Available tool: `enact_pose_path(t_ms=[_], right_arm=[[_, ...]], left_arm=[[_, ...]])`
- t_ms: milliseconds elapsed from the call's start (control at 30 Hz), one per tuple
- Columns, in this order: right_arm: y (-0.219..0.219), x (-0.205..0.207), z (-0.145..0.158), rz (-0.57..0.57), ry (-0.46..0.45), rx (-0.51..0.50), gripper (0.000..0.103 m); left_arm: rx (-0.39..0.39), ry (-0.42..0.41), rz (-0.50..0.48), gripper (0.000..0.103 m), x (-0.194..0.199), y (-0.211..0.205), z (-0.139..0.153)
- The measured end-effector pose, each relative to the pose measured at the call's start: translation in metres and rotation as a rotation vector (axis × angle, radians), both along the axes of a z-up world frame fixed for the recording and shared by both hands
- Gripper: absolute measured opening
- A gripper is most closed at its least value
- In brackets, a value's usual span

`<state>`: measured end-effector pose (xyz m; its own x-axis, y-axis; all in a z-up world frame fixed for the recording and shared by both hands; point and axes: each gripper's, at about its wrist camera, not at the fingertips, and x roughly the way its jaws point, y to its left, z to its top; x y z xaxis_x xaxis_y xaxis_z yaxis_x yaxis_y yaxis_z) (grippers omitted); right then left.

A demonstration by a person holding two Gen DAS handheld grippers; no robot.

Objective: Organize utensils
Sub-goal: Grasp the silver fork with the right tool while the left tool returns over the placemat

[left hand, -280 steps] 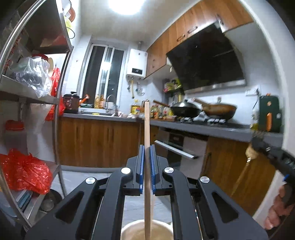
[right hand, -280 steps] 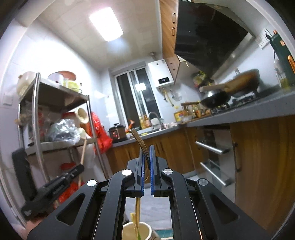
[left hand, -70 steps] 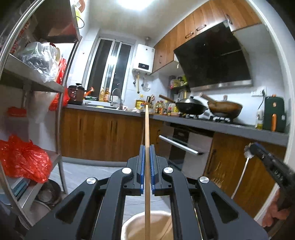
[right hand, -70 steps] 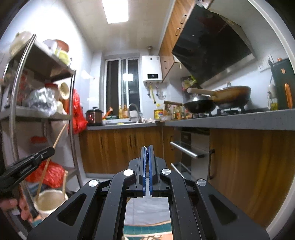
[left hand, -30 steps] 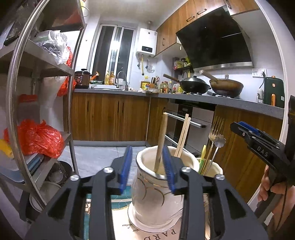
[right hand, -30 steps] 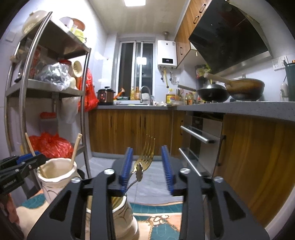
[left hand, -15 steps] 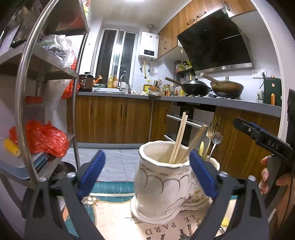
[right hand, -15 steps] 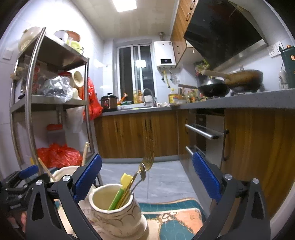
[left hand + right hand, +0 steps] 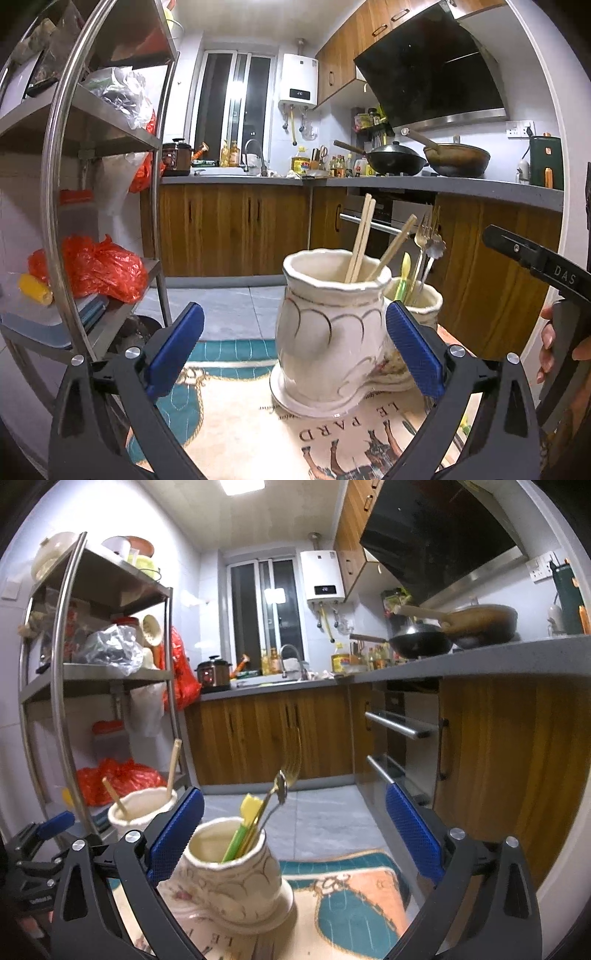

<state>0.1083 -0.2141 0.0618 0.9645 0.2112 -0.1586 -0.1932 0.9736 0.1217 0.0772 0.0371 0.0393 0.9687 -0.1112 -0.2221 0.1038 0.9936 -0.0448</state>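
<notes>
On the printed mat, two pots stand side by side with the utensils sorted between them, and both grippers are empty

The near pot holds the chopsticks, which lean on its rim, handles down, so they stay upright; the far pot just beside it takes the forks and a yellow-green utensil, keeping metal apart from wood. The left gripper has its blue fingers spread wide on either side of the near pot, touching nothing. The right gripper likewise has its fingers wide apart, with the fork pot low between them and unpressed. By the look of it the sorting is finished or close to it, and the spread fingers suit pulling away without knocking a pot on the mat
</notes>
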Motion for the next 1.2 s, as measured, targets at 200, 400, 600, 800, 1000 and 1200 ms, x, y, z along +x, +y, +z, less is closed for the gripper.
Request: enact_pose_path(t_ms=[200, 400, 600, 800, 1000, 1200], right_arm=[[-0.008, -0.012, -0.016, -0.002, 0.060, -0.025, 0.098], [-0.014, -0.021, -0.032, 0.015, 0.131, -0.052, 0.098], [-0.016, -0.021, -0.044, 0.035, 0.205, -0.105, 0.098], [-0.018, -0.013, -0.060, 0.046, 0.291, -0.166, 0.098], [-0.020, -0.001, -0.070, 0.088, 0.370, -0.155, 0.098], [-0.008, 0.014, -0.076, 0.163, 0.449, -0.161, 0.098]], left_arm=[[0.016, 0.034, -0.021, 0.097, -0.010, -0.006, -0.009], [0.033, 0.081, -0.044, 0.097, -0.020, -0.015, -0.020], [-0.012, 0.137, -0.065, 0.097, -0.029, -0.013, -0.025], [0.003, 0.219, -0.083, 0.097, -0.027, -0.021, -0.036], [0.042, 0.310, -0.104, 0.097, -0.019, -0.034, -0.050], [0.063, 0.372, -0.120, 0.097, -0.012, -0.044, -0.059]])
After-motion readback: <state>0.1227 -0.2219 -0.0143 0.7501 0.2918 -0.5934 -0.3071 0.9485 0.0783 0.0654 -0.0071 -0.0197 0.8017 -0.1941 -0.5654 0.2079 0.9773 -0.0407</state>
